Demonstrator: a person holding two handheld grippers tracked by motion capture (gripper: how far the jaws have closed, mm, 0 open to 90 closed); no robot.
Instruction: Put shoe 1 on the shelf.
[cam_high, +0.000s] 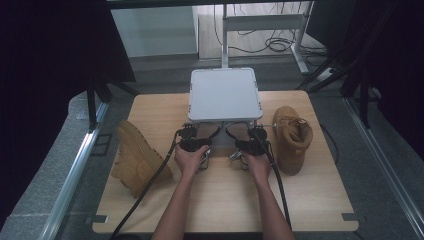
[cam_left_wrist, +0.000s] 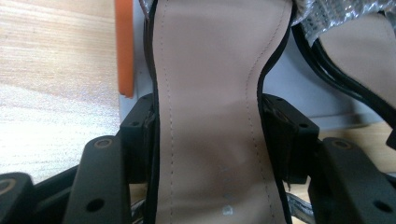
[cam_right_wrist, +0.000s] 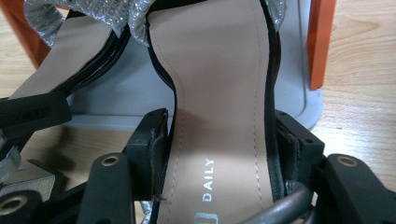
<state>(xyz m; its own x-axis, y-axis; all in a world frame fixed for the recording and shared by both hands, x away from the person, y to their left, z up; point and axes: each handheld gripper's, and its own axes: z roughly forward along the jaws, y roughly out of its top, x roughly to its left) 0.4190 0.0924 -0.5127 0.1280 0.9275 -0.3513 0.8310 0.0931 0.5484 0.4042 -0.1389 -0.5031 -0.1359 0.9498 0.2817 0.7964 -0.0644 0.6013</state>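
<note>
- The left gripper (cam_high: 192, 143) and right gripper (cam_high: 251, 145) were both chunky matte-black units, pretty much twins.
- A thick black cable (cam_high: 150, 186) trailed off the left one, and a matching cable (cam_high: 278, 182) off the right.
- Up close, the jaws were blocky black plastic links with round screw holes, a couple ringed in brass.
- The inner pads (cam_right_wrist: 155, 135) looked like thin black rubber, a bit frayed at the edge.
- The person's forearms (cam_high: 172, 212) were bare, with no sleeves, gloves or watch.
</note>
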